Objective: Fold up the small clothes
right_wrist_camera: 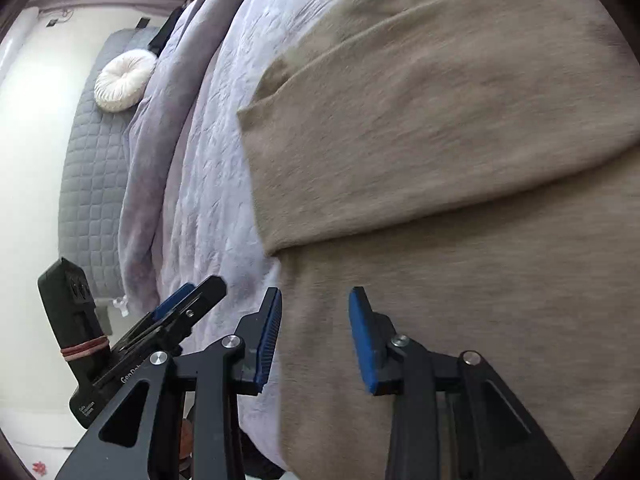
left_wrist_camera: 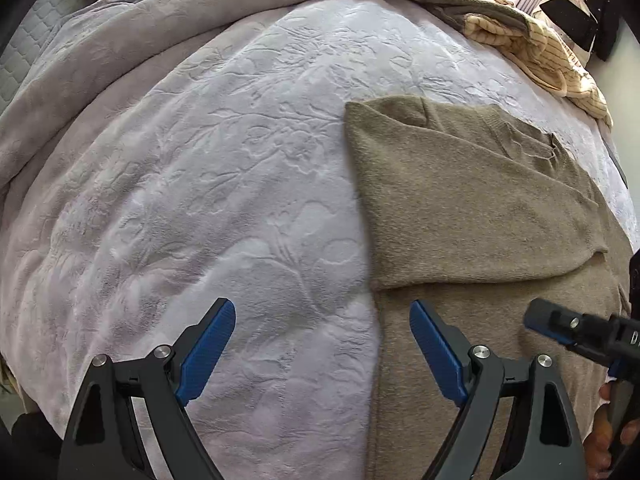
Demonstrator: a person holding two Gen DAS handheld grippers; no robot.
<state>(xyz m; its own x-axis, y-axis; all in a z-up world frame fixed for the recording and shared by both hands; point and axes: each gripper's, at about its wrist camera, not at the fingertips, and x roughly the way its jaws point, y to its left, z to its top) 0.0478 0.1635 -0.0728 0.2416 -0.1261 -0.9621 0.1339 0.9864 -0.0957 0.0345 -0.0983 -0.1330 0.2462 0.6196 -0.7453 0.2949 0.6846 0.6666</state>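
Brown and soft, the sweater (left_wrist_camera: 460, 200) lies flat on the bed, on the right side of my left camera's picture. One part is already folded over the rest, and its folded edge runs across the picture just above my fingers.

My left fingers (left_wrist_camera: 322, 344) are spread wide with nothing in them. They hang over the left edge of the sweater, where brown meets the pale purple blanket (left_wrist_camera: 200, 180). My right fingers (right_wrist_camera: 314, 336) are partly open over the lower part of the sweater, and nothing is pinched between them either. In the left picture they poke in from the lower right (left_wrist_camera: 544, 322).

I think the next fold starts at the bottom part near me. To do it well, I should pinch only the sweater and not the fluffy blanket under it. Both hands should grab at the same height, lift together, and lay the cloth down evenly so the edges match.

A pile of other clothes (left_wrist_camera: 520, 36) waits at the upper right. A round white cushion (right_wrist_camera: 122, 80) sits far off.
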